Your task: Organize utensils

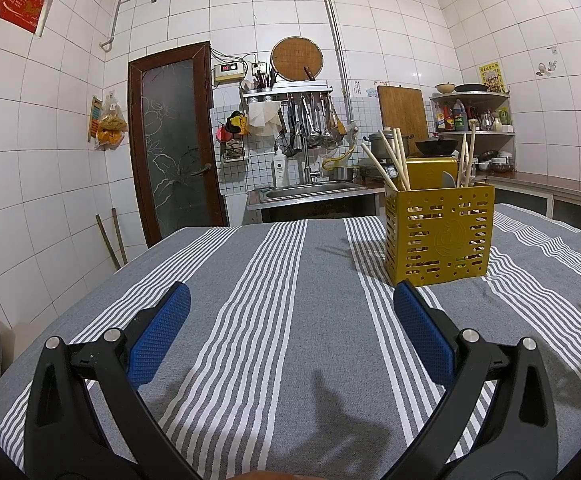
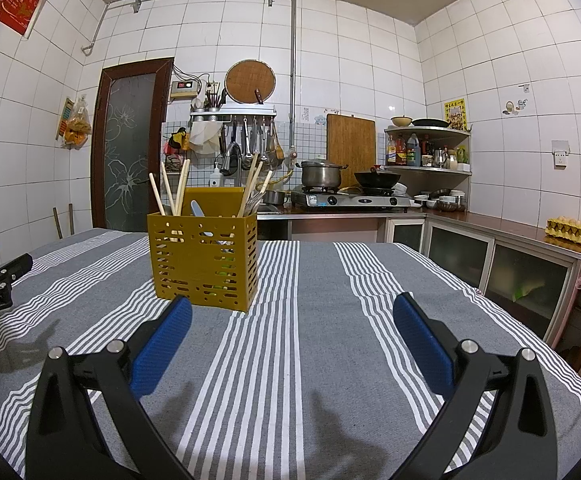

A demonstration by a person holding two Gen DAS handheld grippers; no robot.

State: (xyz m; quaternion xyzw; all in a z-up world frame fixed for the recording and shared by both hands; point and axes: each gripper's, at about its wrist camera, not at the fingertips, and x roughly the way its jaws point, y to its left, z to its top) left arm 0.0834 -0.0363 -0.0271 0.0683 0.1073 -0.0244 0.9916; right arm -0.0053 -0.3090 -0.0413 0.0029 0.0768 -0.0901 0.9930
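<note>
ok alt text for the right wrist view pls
An open, empty right claw hovers over a grey and white striped tablecloth, facing a yellow slotted utensil holder that stands ahead to its left, with chopsticks sticking up from it. A tiled kitchen lies behind.

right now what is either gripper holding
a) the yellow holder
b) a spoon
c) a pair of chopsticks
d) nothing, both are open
d: the left gripper and the right gripper both have their fingers spread wide over bare striped tablecloth, while the chopsticks stand in the yellow utensil holder.
</note>
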